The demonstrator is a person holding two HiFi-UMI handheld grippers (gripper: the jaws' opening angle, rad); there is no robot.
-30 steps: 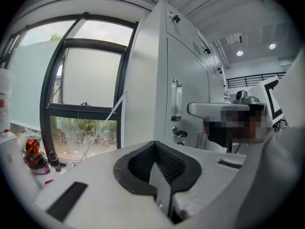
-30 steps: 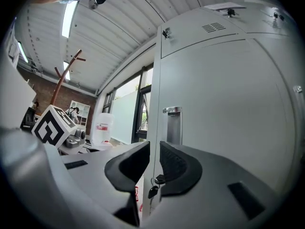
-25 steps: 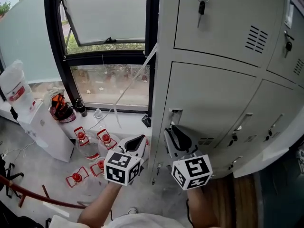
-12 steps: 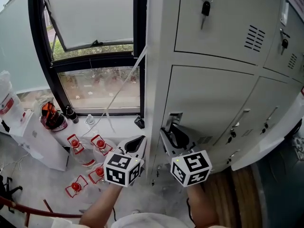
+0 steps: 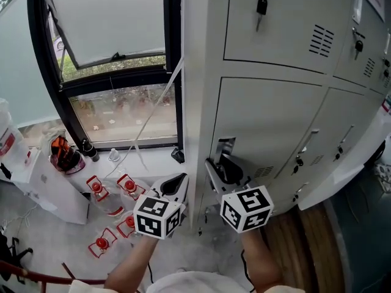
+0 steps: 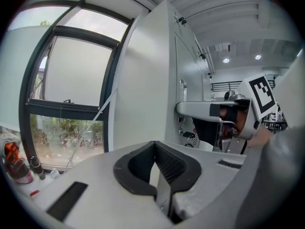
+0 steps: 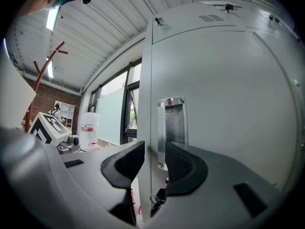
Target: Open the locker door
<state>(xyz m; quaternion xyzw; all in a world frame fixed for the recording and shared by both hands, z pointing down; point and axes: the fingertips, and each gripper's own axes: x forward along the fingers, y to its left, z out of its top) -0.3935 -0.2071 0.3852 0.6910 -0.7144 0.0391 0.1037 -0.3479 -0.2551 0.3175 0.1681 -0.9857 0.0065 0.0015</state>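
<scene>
The locker door (image 5: 269, 127) is in the middle row of the grey locker bank, at its left column, and sits flush in its frame. Its recessed metal handle (image 5: 225, 146) is set close to the door's left edge. In the right gripper view a key (image 7: 156, 198) hangs in a lock below the handle (image 7: 172, 123).

The right gripper (image 5: 221, 166) is level at the handle. Its fingers (image 7: 183, 168) are spread and have just been opening. The left edge of the door (image 7: 224, 104) stands between them, with no pad seen pressing on it.

The left gripper (image 5: 179, 180) is held just left of the locker bank, clear of the door. Its fingers (image 6: 167, 163) are pressed together at the tips with nothing between them.

Further keys (image 5: 261, 5) hang from the locker above. A black-framed window (image 5: 116, 23) adjoins the bank on the left. Red-capped bottles (image 5: 101, 188) lie on the floor beneath it.
</scene>
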